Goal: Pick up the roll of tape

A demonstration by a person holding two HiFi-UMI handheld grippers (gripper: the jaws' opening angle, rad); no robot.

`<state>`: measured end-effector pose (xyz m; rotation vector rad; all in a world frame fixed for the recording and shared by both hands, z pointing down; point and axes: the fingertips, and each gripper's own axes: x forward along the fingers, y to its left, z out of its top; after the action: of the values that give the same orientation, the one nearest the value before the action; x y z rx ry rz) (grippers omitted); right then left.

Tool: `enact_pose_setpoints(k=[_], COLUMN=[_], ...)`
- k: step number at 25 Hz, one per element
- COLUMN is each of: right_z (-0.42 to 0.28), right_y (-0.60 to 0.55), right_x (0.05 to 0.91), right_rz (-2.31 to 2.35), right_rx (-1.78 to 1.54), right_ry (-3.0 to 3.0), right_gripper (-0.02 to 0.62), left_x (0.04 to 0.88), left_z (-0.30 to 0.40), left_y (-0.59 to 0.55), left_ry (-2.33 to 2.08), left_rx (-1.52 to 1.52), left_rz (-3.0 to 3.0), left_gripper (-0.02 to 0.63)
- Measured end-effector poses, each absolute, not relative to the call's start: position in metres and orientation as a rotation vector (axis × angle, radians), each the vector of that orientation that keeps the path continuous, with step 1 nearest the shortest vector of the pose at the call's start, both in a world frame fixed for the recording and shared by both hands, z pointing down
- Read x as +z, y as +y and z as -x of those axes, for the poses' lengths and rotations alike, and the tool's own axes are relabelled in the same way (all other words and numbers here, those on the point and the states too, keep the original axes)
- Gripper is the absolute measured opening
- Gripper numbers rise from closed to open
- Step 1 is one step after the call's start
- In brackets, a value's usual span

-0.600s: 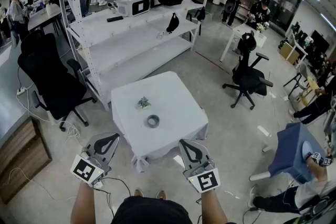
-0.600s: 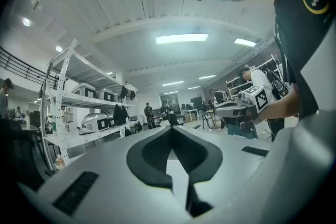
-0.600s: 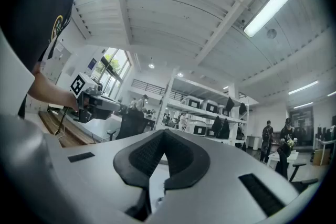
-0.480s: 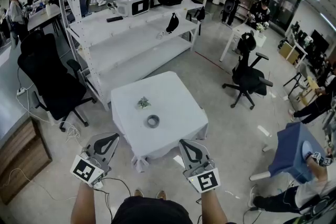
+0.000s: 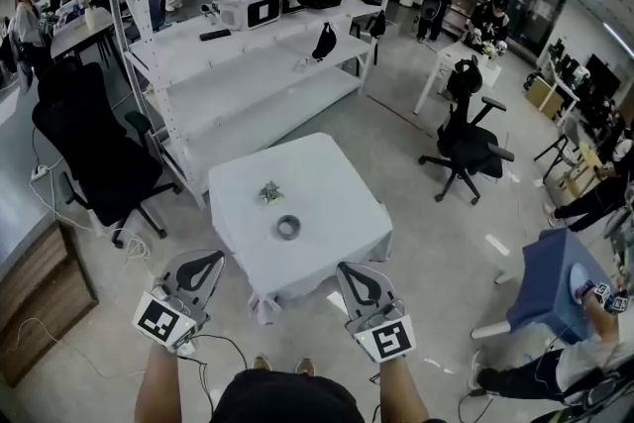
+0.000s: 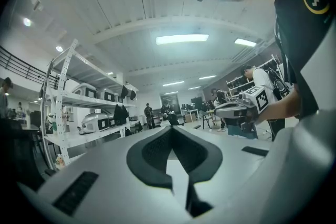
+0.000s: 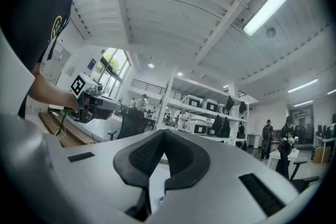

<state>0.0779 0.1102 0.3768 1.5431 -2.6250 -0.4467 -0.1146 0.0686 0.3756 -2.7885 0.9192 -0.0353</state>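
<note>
Head view shows almost nothing different from the frames half a second back: your left gripper (image 5: 203, 265) and right gripper (image 5: 362, 284) hang at the same spots low in the picture, level, on your side of the white table (image 5: 337, 203), and only the camera itself has shifted a touch. The roll of tape (image 5: 288, 228) lies flat near the middle of the tablecloth, untouched, with a small greenish object (image 5: 269, 194) just beyond it toward the shelving rack (image 5: 248, 64). Both grippers are well apart from the roll and short of the table's near edge. In the left gripper view your jaws are pressed together at the tips with nothing between them, and the right gripper view shows the same: pads meeting, empty. So the pickup has not begun. By my reading you are standing at the start position, and the next step calls for stepping or reaching forward over the table edge and spreading one pair of jaws before you come down on the roll.
</note>
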Motion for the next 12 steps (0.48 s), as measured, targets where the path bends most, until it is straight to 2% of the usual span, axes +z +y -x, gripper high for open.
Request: enact_pose_setpoints(k=[9, 12], right_z=[-0.081, -0.078], right_y=[0.109, 0.11], right_x=[0.386, 0.391], right_rz=[-1.547, -1.511], right_rx=[-0.398, -0.379], right_ry=[-2.634, -2.651], right_gripper=[0.021, 0.072], left_x=[0.381, 0.383], left_z=[0.118, 0.12], left_y=[0.068, 0.068], left_ry=[0.927, 0.931], left_rx=[-0.049, -0.055], left_rz=[2.776, 2.776], left_gripper=[0.017, 0.017])
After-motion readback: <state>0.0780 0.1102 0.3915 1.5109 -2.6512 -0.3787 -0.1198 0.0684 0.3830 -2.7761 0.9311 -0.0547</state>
